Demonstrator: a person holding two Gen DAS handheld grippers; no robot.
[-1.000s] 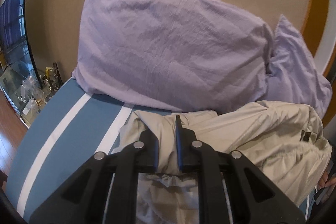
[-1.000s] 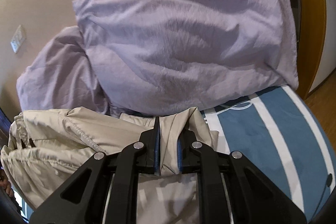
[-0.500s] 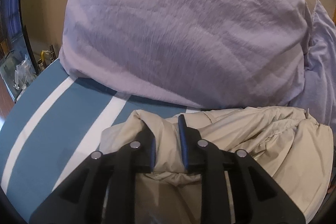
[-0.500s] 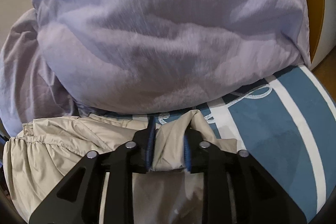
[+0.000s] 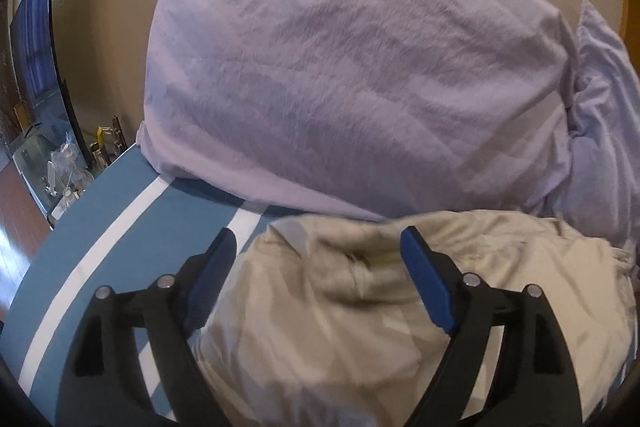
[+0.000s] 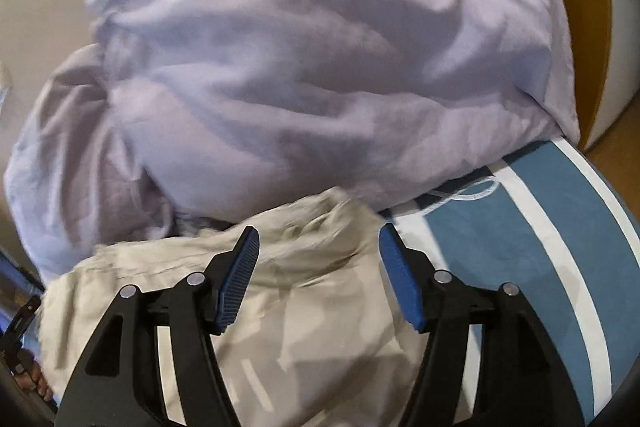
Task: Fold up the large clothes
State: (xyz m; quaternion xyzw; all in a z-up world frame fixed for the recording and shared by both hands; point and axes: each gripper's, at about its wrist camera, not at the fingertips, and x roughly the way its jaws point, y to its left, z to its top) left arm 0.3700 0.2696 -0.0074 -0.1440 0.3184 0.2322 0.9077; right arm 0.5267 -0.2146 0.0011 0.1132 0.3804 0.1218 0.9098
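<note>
A beige jacket (image 5: pixel 360 307) lies crumpled on the blue and white striped bed (image 5: pixel 132 227), its far edge against the lilac pillows. My left gripper (image 5: pixel 320 247) is open just above its left end, jaws wide apart, blue pads (image 5: pixel 428 287) bare. In the right wrist view the jacket (image 6: pixel 312 307) lies under my right gripper (image 6: pixel 318 239), which is open over its right end and holds nothing.
A large lilac pillow (image 5: pixel 340 67) stands against the wall behind the jacket, a second one (image 5: pixel 600 107) beside it; both also show in the right wrist view (image 6: pixel 320 67). A white cord (image 6: pixel 468 193) lies on the bed. A cluttered shelf (image 5: pixel 52 163) stands at far left.
Both grippers were shut on the jacket's edge. They carried it forward toward the pillows, then opened and let it drop onto the bed.
</note>
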